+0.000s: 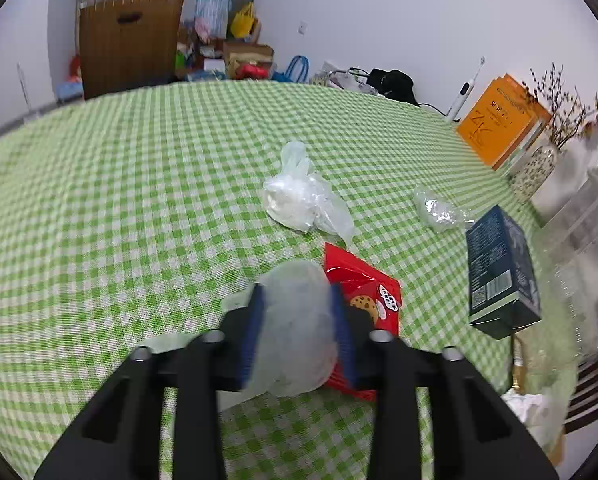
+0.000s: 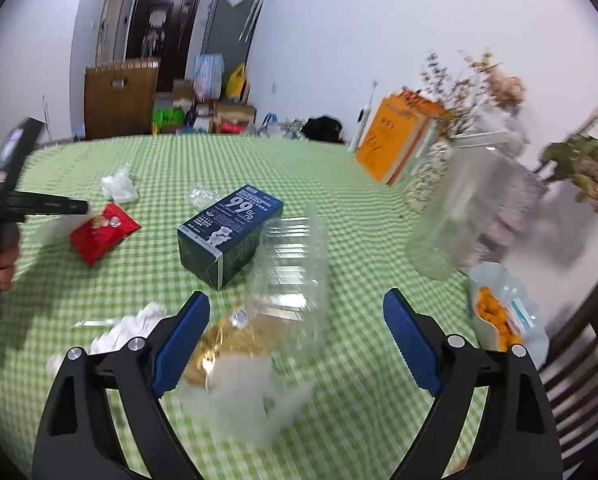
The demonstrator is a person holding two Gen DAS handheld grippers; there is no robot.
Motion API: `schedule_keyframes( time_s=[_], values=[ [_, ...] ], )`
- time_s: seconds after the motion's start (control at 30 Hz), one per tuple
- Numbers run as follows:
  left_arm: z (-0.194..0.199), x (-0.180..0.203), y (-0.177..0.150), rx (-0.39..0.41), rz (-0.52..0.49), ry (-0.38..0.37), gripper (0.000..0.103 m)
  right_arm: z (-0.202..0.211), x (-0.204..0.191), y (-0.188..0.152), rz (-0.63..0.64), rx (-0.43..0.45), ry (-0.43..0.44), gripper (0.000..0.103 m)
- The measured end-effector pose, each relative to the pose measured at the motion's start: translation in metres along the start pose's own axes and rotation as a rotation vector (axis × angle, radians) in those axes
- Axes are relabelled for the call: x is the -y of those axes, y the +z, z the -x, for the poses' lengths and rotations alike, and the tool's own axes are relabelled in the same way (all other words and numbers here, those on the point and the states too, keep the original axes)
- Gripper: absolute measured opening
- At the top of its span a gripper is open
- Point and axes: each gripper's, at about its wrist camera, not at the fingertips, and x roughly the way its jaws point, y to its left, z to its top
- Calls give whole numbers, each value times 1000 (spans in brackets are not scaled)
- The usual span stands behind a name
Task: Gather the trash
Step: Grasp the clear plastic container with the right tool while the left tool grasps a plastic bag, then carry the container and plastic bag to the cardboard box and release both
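The left gripper (image 1: 297, 320) is clamped on a crumpled translucent wrapper (image 1: 295, 328) above the green checked bench (image 1: 139, 184). The right gripper (image 2: 297, 344), jaws apart, hovers over a clear plastic tray (image 2: 291, 264). A red biscuit packet (image 1: 363, 284), white bag (image 1: 299, 200) and blue carton (image 2: 227, 232) await collecting.

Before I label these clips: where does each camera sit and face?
Left wrist: on the left tool, looking down over the checked table; its pads pinch a pale translucent scrap.
Right wrist: on the right tool, open above a clear plastic container; a hand shows at left.
Shared: red snack packet, dark blue box.
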Motion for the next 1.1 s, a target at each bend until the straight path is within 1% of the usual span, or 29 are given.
schedule_keyframes(
  time_s=[0.03,0.07,0.1,0.17,0.23,0.3,0.33,0.37,0.4,0.43,0.5,0.53,0.6,0.7,0.8,0.87,0.93,1.0,1.03,1.1],
  values=[
    [4,-8,3,-1,10,-20,13,-8,-1,4,-1,-17,4,85],
    [9,-14,4,9,23,-31,11,-19,-3,9,1,-34,11,85],
    [13,-20,5,22,37,-40,9,-29,-4,12,3,-50,16,85],
    [27,-34,9,66,94,-86,6,-50,-4,19,-7,-93,8,85],
    [39,-50,14,99,144,-125,4,-68,1,22,-30,-137,4,85],
    [47,-52,19,118,179,-164,3,-78,5,21,-59,-167,19,85],
    [54,-55,20,132,199,-193,3,-83,8,21,-78,-189,34,82],
    [60,-58,21,144,210,-214,3,-86,10,19,-94,-196,43,75],
    [62,-56,23,150,215,-229,3,-87,12,19,-113,-204,64,59],
    [66,-55,23,157,216,-252,3,-86,16,20,-138,-202,77,59],
    [74,-49,24,168,220,-312,3,-80,21,23,-152,-180,76,58],
    [78,-50,26,172,217,-327,3,-76,23,25,-156,-168,71,58],
    [86,-37,26,183,188,-356,3,-58,32,30,-170,-120,42,58],
    [89,-12,25,197,139,-372,3,-16,58,35,-203,-28,-27,58],
    [87,9,22,179,101,-376,3,36,95,23,-258,50,-109,58],
    [85,19,21,174,87,-383,3,70,123,5,-299,79,-184,58],
    [86,29,19,171,66,-399,3,99,146,-18,-335,85,-252,58],
    [87,36,16,174,42,-407,3,130,170,-56,-385,67,-332,58],
    [89,41,14,178,24,-406,3,138,177,-69,-401,57,-351,58],
    [94,50,11,184,-5,-409,3,156,196,-111,-455,21,-413,58]
  ],
)
